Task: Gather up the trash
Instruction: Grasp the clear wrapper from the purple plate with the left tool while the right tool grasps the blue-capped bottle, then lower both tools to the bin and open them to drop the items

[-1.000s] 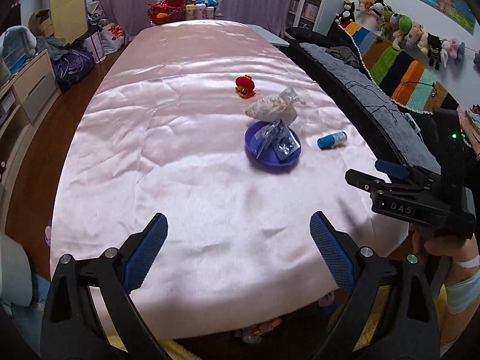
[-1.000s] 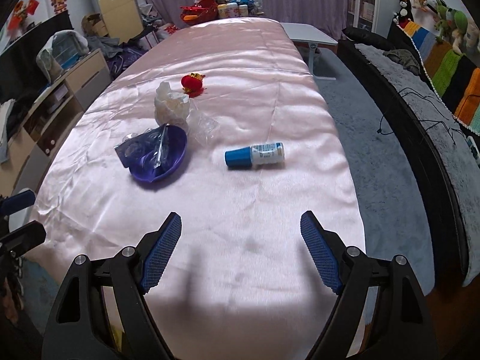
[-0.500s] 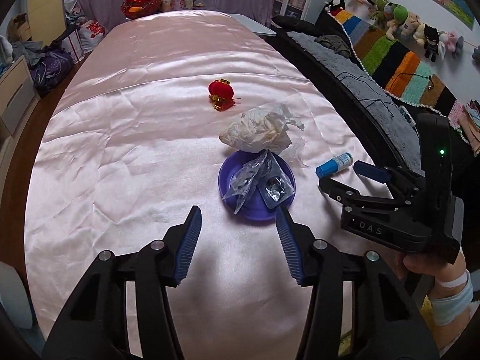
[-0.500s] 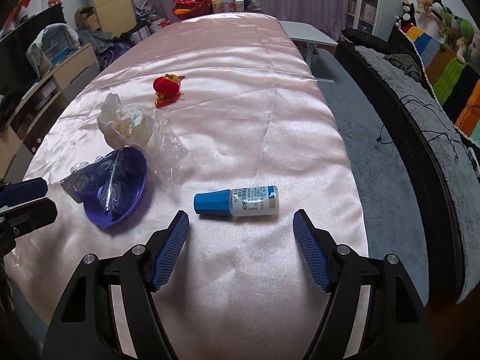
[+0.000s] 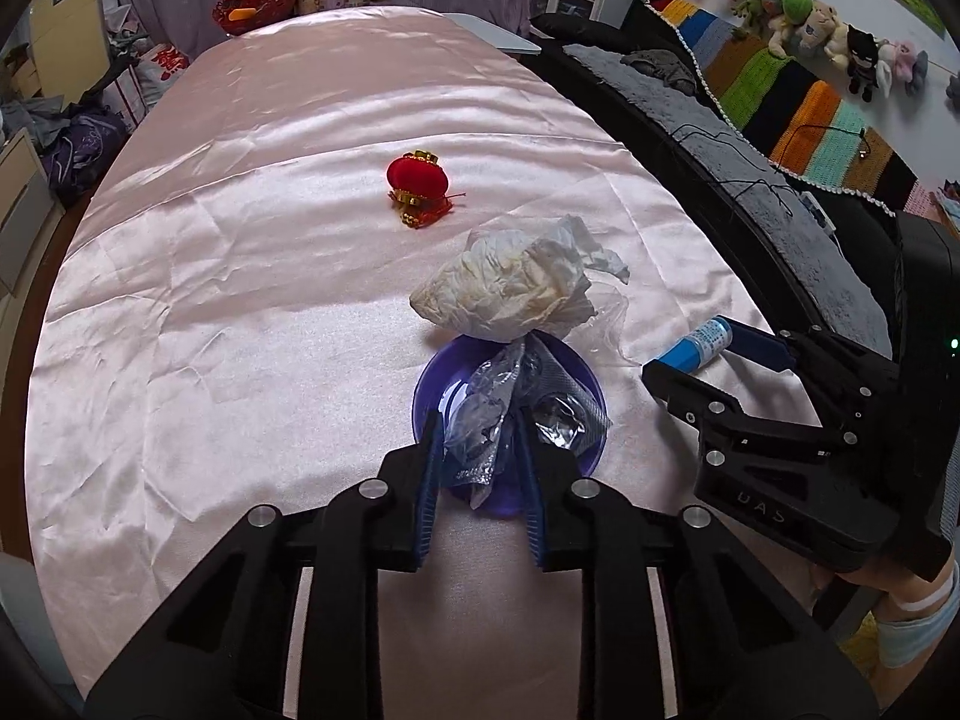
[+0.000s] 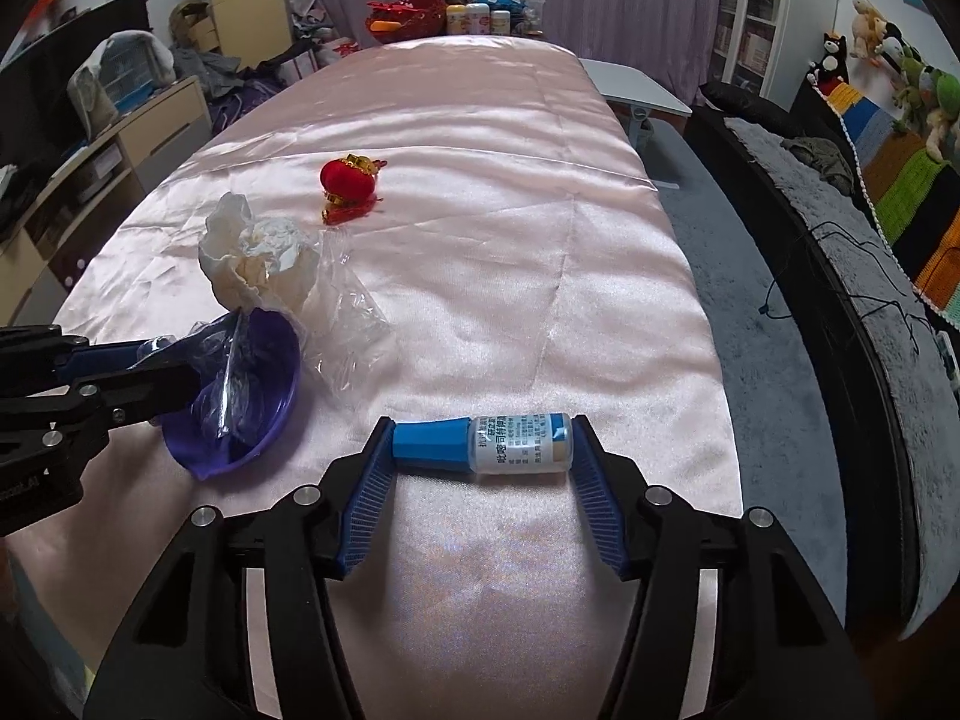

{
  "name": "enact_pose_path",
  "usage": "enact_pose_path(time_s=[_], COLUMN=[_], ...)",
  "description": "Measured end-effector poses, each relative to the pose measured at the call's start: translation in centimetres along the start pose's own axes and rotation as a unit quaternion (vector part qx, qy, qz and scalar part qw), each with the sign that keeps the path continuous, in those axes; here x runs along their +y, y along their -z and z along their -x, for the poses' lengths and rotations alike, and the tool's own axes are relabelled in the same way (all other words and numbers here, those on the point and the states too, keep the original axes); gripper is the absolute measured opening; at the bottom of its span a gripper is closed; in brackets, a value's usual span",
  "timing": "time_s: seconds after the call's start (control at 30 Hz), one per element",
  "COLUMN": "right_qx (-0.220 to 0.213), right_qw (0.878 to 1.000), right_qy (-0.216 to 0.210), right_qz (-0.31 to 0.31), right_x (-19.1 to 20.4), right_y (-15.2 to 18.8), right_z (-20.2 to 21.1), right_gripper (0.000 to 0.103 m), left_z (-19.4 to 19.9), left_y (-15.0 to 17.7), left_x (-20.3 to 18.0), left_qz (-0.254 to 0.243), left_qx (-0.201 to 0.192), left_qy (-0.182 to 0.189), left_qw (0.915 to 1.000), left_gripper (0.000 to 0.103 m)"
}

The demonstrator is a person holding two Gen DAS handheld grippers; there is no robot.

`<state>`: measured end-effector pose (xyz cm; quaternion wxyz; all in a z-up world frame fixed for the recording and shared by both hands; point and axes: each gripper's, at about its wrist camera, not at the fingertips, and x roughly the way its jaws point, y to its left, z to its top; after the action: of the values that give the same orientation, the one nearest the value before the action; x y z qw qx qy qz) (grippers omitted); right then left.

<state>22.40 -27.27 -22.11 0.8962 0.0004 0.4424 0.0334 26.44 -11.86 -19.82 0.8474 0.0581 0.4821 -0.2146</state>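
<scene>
My left gripper (image 5: 480, 450) is shut on a crumpled clear plastic wrapper (image 5: 486, 414) that lies in a purple bowl (image 5: 576, 378) on the pink satin cloth. A wad of white tissue (image 5: 510, 285) rests against the bowl's far rim, and a clear plastic film (image 6: 348, 324) lies beside it. To the right, a small white bottle with a blue cap (image 6: 498, 441) lies on its side across my right gripper (image 6: 480, 429). That gripper's jaws are closing, and their blue pads meet the cap tip and the base.
A red lantern ornament (image 5: 417, 180) sits farther up the cloth. A red basket and several bottles (image 6: 468, 15) stand at the table's far end. A dark sofa (image 6: 840, 228) runs along the right side, and drawers (image 6: 120, 138) stand to the left.
Both grippers came forward and down toward the trash. The left one closed from wide open onto the wrapper in the bowl. The right one narrowed around the bottle.
</scene>
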Motion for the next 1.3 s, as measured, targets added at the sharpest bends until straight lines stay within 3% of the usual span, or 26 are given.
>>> enact_pose_path(time_s=[0.27, 0.43, 0.73, 0.93, 1.13, 1.3], right_qx=[-0.016, -0.022, -0.023, -0.018, 0.000, 0.023], right_qw=[1.000, 0.999, 0.997, 0.994, 0.993, 0.994], right_qy=[-0.010, -0.025, -0.069, -0.098, -0.120, -0.110], right_qz=[0.000, -0.004, -0.011, -0.036, -0.016, -0.003], right_x=[-0.1, -0.1, 2.1, 3.8, 7.1, 8.6], right_y=[0.1, 1.4, 5.3, 10.2, 14.0, 16.2], right_z=[1.9, 3.7, 7.7, 11.1, 12.9, 12.9], right_gripper=[0.059, 0.059, 0.059, 0.059, 0.059, 0.059], left_z=[2.6, 5.7, 10.8, 13.4, 14.1, 12.9], left_y=[0.6, 2.6, 10.5, 16.0, 20.6, 23.9], left_x=[-0.2, -0.4, -1.3, -1.4, -1.2, -1.6], left_qz=[-0.008, 0.002, 0.023, 0.034, 0.052, 0.059], left_qx=[-0.017, -0.029, -0.026, -0.018, -0.002, 0.025], left_qy=[-0.020, -0.026, -0.029, -0.027, -0.014, -0.007], left_qw=[0.9996, 0.9992, 0.9990, 0.9989, 0.9985, 0.9979], left_gripper=[0.021, 0.021, 0.021, 0.021, 0.021, 0.021])
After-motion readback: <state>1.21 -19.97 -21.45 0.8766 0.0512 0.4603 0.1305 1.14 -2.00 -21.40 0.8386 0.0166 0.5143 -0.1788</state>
